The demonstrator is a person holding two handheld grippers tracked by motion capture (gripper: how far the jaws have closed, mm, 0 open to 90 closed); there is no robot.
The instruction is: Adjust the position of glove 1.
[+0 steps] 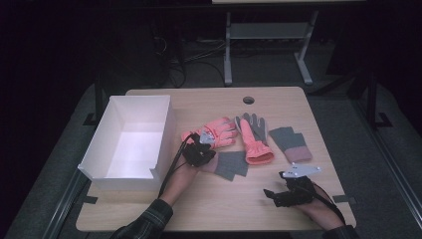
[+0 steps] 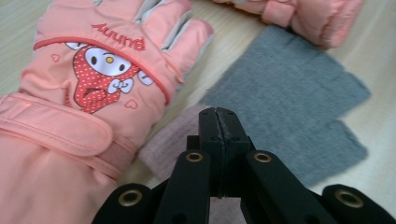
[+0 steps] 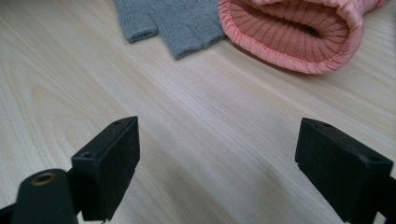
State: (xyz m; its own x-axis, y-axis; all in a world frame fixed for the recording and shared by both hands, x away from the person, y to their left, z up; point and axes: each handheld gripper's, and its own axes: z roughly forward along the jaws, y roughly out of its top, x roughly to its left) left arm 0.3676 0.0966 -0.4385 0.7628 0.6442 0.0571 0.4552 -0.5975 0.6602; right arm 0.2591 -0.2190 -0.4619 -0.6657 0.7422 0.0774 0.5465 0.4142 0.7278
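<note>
Wood table: light grain top, carried everything below; landmark for places was the white box.
White box: open-topped, sat at the table's left side, nothing visible inside.
Pink glove, cartoon print: lay just right of the box, fingers pointing away from it; in the left gripper view the strap and printed back faced up.
Second pink glove: further right of the box, grey palm up, cuff toward the person; the cuff opening showed in the right gripper view.
Grey knit mitt, near one: right of the box, partly under the cartoon glove, its pinkish cuff at the left gripper's tips.
Grey knit mitt, far one: well apart from the box, past both pink gloves, pinkish cuff toward the person.
Left gripper: near the box's right wall; jaws pressed together, right over the near mitt's cuff, whether fabric was pinched I couldn't tell.
Right gripper: far from the box, at the table's front right; jaws wide apart over bare wood, holding nothing.
</note>
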